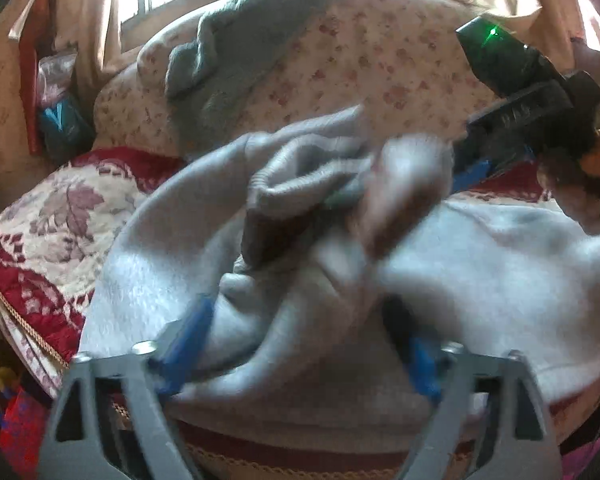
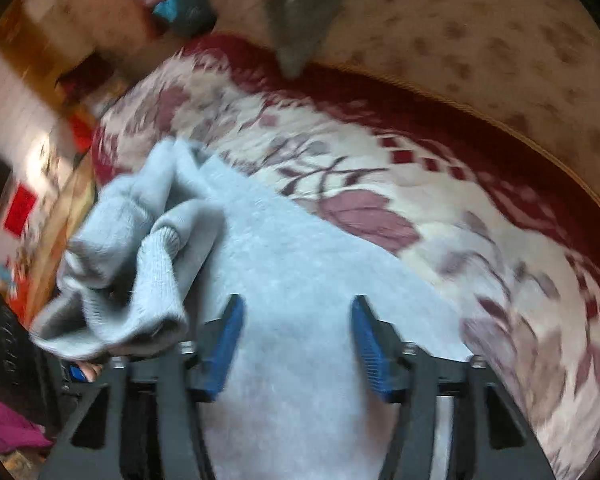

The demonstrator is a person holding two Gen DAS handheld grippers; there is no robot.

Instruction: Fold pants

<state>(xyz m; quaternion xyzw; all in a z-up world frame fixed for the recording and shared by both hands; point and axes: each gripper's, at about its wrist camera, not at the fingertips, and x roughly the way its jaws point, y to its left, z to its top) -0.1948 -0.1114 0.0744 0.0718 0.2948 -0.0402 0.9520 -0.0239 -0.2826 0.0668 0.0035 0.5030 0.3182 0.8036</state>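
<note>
The grey sweatpants [image 2: 300,280] lay on the floral bedspread [image 2: 380,152], their ribbed cuffs [image 2: 160,252] bunched at one end. We held the right gripper [image 2: 298,344] wide open above flat fabric; the left gripper [image 1: 300,340], also spread, straddled a raised fold without clamping it. Folding well, we judged, required smoothing the cuffs first.

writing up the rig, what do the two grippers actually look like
Left gripper: light grey frame with cutouts, silver screws, blue finger pads. Right gripper: the same build in black, blue ribbed pads; its body carries a green light and a dark cable.
</note>
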